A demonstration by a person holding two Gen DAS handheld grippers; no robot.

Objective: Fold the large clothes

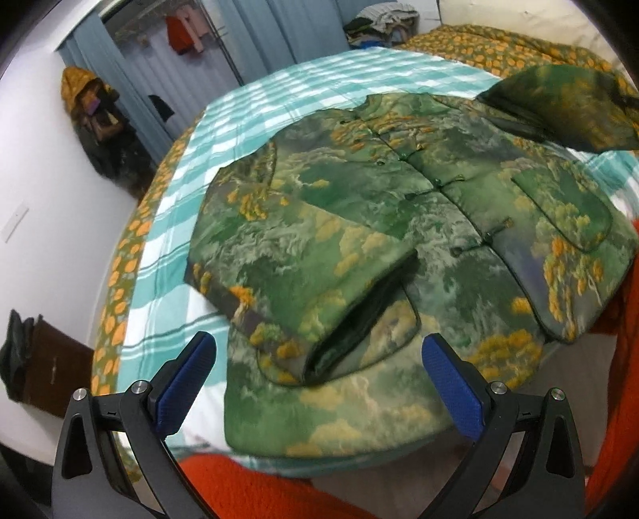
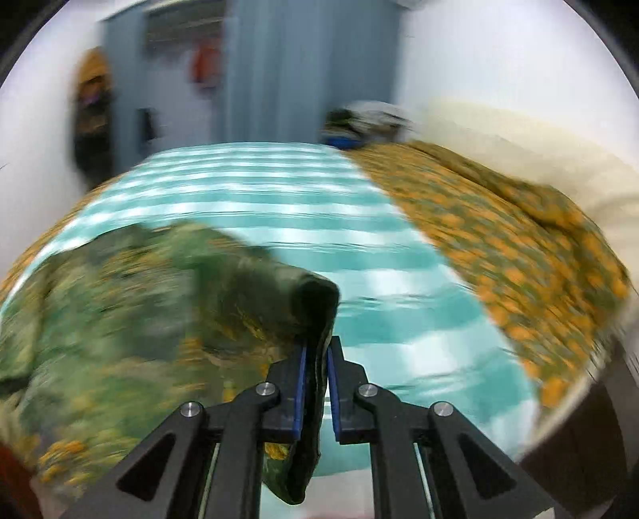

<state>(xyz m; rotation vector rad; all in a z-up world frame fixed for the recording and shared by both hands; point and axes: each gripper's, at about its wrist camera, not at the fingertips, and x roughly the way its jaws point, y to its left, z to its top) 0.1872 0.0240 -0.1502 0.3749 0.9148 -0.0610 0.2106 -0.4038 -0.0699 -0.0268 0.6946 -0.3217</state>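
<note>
A green padded jacket (image 1: 399,207) with orange tree print lies front-up on the teal checked bedspread (image 1: 279,103). Its left sleeve (image 1: 319,287) is folded in across the body, cuff toward me. My left gripper (image 1: 319,363) hovers open just above that cuff, holding nothing. The other sleeve (image 1: 567,107) is lifted in the air at the upper right. In the blurred right wrist view my right gripper (image 2: 316,359) is shut on that sleeve's cuff (image 2: 315,303), the fabric pinched between the blue pads (image 2: 301,383), with the jacket (image 2: 120,319) trailing to the left.
An orange-and-green floral quilt (image 1: 499,48) covers the bed's far side, with a pile of clothes (image 1: 379,24) behind it. Clothes hang by the blue curtains (image 1: 183,36). A person's orange sleeve (image 1: 255,491) shows at the bottom. Dark items (image 1: 36,359) lie on the floor at left.
</note>
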